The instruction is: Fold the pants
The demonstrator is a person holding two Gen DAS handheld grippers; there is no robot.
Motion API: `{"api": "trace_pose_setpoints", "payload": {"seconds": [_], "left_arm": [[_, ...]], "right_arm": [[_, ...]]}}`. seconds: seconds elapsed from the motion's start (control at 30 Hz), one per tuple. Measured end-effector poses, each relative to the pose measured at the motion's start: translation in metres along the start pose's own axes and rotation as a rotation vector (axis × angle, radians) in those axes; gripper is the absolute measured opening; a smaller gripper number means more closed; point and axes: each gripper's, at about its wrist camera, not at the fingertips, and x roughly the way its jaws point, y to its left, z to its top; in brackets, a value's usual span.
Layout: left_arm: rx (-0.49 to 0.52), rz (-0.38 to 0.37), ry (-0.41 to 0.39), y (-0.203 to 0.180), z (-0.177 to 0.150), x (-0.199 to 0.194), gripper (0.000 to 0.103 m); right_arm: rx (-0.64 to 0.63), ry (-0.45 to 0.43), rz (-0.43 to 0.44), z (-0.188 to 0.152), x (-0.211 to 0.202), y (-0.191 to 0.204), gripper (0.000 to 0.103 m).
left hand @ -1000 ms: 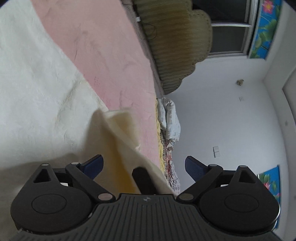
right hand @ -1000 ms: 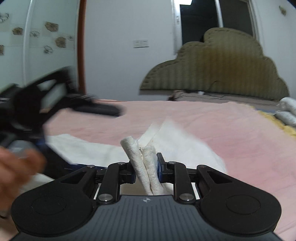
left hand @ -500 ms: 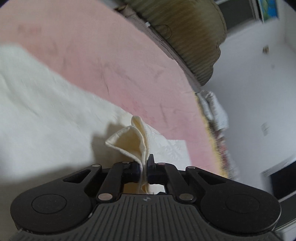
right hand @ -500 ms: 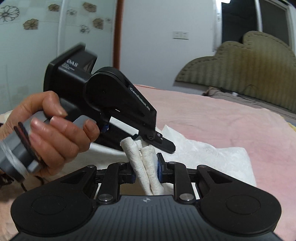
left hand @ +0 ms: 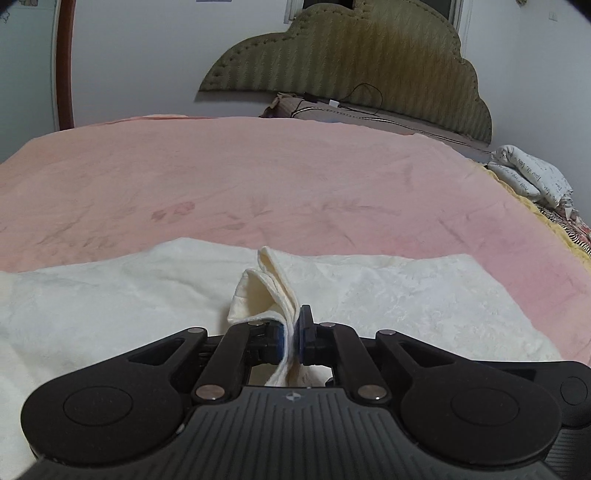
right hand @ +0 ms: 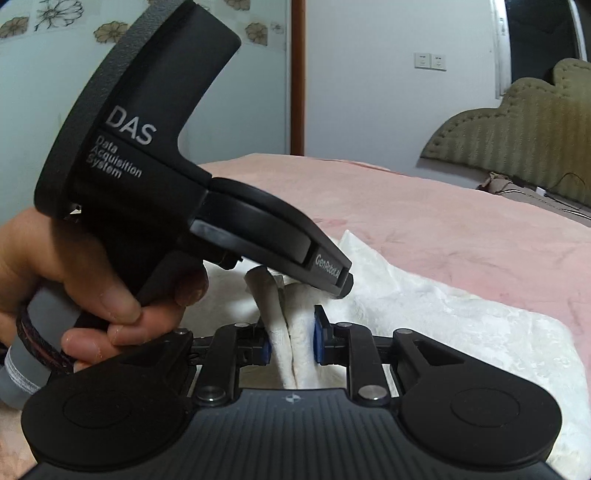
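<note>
Cream pants lie flat on the pink blanket, on the part of it far from the olive headboard. Their long axis runs crosswise to the headboard, one squared end toward the folded white bedding at the blanket's edge. Which end is the waist, cannot tell.

Left wrist view: left gripper has its jaws nearly closed, pinching a thin fold of pants fabric that sticks up in a peak above the blue pads. Only this view shows the whole width of the blanket, the full headboard and a cable along its base.

Right wrist view: right gripper has its jaws partly closed on a thicker bunched roll of pants, two ridges of cloth between the pads. Only here: the left gripper body, printed "DAS", held in the person's left hand, its tip just above the same bunch, and floral wall tiles behind.
</note>
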Motion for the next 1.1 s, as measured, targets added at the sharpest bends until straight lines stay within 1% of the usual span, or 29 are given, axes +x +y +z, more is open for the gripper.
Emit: {"api": "trace_pose_setpoints", "payload": {"seconds": [0.07,0.13,0.17,0.23,0.3,0.33,0.4,0.43,0.47,0.53,0.57,0.67,0.7,0.73,0.8,0.87,0.93,0.97,1.0,1.03,1.1], "left_arm": [[-0.005,0.007,0.005,0.005,-0.002,0.002,0.013],[-0.003,0.034,0.01,0.008,-0.003,0.003,0.026],[-0.002,0.044,0.012,0.01,-0.002,0.003,0.03],[-0.001,0.071,0.003,0.015,-0.002,0.002,0.038],[0.014,0.12,-0.016,0.02,-0.002,-0.002,0.038],[0.023,0.142,-0.022,0.023,-0.002,-0.003,0.032],[0.038,0.192,-0.029,0.029,-0.001,-0.005,0.029],[0.039,0.216,-0.028,0.033,-0.001,-0.006,0.028],[0.033,0.236,-0.025,0.037,0.0,-0.007,0.029],[0.002,0.244,-0.015,0.045,0.002,-0.011,0.031],[-0.007,0.244,-0.012,0.047,0.002,-0.015,0.031],[0.026,0.236,-0.011,0.042,-0.003,-0.026,0.033],[0.051,0.234,-0.012,0.038,-0.007,-0.03,0.036],[0.074,0.235,-0.015,0.033,-0.011,-0.033,0.042],[0.116,0.247,-0.025,0.025,-0.019,-0.038,0.047],[0.122,0.261,-0.031,0.021,-0.025,-0.041,0.048],[0.067,0.245,-0.02,0.023,-0.025,-0.044,0.048],[0.014,0.212,-0.01,0.027,-0.025,-0.047,0.048],[-0.037,0.169,0.0,0.031,-0.024,-0.051,0.048],[-0.092,0.115,0.012,0.036,-0.023,-0.054,0.048],[-0.176,0.042,0.031,0.044,-0.023,-0.061,0.048]], "right_arm": [[0.01,0.005,0.013,0.0,0.004,0.001,0.021],[0.014,0.009,0.039,-0.001,0.008,0.002,0.021],[0.017,0.027,0.044,-0.002,0.01,0.002,0.023],[0.032,0.048,0.051,-0.002,0.012,0.001,0.03],[0.053,0.049,0.084,0.0,0.004,-0.001,0.051],[0.064,0.036,0.105,0.0,-0.004,-0.003,0.052],[0.092,0.006,0.169,-0.001,-0.026,-0.01,0.052],[0.112,-0.018,0.187,-0.002,-0.039,-0.017,0.052],[0.128,-0.041,0.18,-0.002,-0.05,-0.023,0.052],[0.152,-0.072,0.107,-0.003,-0.069,-0.04,0.052],[0.158,-0.074,0.054,-0.005,-0.076,-0.048,0.052],[0.161,-0.023,-0.122,-0.014,-0.086,-0.07,0.052],[0.166,0.012,-0.167,-0.015,-0.082,-0.079,0.052],[0.171,0.055,-0.186,-0.019,-0.081,-0.084,0.052],[0.165,0.13,-0.194,-0.026,-0.078,-0.087,0.052],[0.158,0.095,-0.224,-0.022,-0.081,-0.081,0.054],[0.143,0.028,-0.167,-0.018,-0.087,-0.065,0.054],[0.132,-0.007,-0.129,-0.018,-0.089,-0.053,0.054],[0.099,-0.021,-0.087,-0.014,-0.083,-0.041,0.054],[0.045,-0.024,-0.063,-0.011,-0.077,-0.025,0.052],[-0.089,-0.018,-0.065,-0.008,-0.063,0.004,0.051]]}}
